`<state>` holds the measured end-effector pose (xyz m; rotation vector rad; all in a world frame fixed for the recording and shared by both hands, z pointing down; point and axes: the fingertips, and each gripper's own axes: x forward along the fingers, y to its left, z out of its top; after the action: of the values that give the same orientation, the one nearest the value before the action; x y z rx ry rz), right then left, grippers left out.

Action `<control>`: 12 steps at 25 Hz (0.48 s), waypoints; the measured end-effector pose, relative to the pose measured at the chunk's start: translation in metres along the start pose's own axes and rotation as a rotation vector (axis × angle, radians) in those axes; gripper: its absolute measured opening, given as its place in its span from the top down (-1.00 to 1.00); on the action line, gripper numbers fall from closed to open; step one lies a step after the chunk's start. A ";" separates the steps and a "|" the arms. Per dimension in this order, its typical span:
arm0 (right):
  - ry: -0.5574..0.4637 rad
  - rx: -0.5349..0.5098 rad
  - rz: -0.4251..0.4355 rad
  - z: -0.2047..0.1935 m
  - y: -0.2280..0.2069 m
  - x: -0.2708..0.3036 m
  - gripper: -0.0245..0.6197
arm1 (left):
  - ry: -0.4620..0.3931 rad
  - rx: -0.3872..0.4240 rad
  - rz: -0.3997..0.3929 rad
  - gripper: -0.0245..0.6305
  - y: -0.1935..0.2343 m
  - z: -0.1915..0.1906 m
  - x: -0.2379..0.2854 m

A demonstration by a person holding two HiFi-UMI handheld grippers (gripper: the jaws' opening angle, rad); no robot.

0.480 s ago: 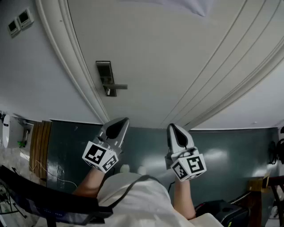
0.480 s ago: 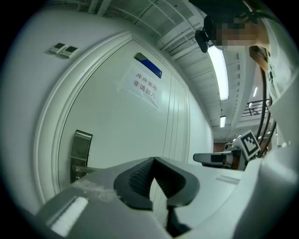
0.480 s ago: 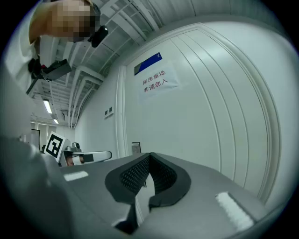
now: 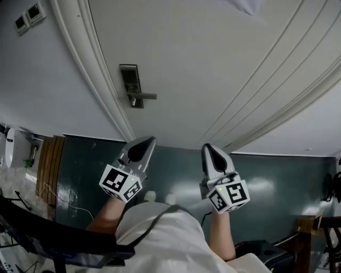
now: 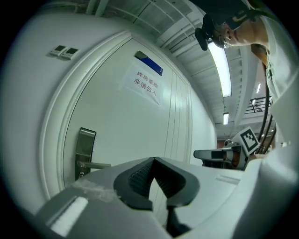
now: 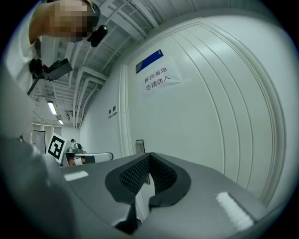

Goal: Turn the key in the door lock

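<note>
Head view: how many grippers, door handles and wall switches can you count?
Grippers: 2, the left gripper and the right gripper
Door handle: 1
Wall switches: 2
Total: 5
</note>
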<state>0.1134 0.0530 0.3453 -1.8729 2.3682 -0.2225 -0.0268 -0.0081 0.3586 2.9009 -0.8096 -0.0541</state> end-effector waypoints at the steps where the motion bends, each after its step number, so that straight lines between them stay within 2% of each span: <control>1: -0.002 0.003 0.002 0.000 -0.001 -0.001 0.90 | 0.009 0.002 0.012 0.91 0.001 -0.003 -0.001; 6: -0.009 0.020 -0.016 -0.005 -0.014 -0.013 0.90 | 0.048 -0.011 0.089 0.91 0.009 -0.016 -0.008; 12: 0.013 0.014 0.020 -0.013 -0.020 -0.023 0.90 | 0.029 -0.039 0.126 0.91 0.003 -0.018 -0.013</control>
<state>0.1349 0.0714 0.3620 -1.8459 2.3868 -0.2498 -0.0387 -0.0019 0.3771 2.8009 -0.9724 -0.0148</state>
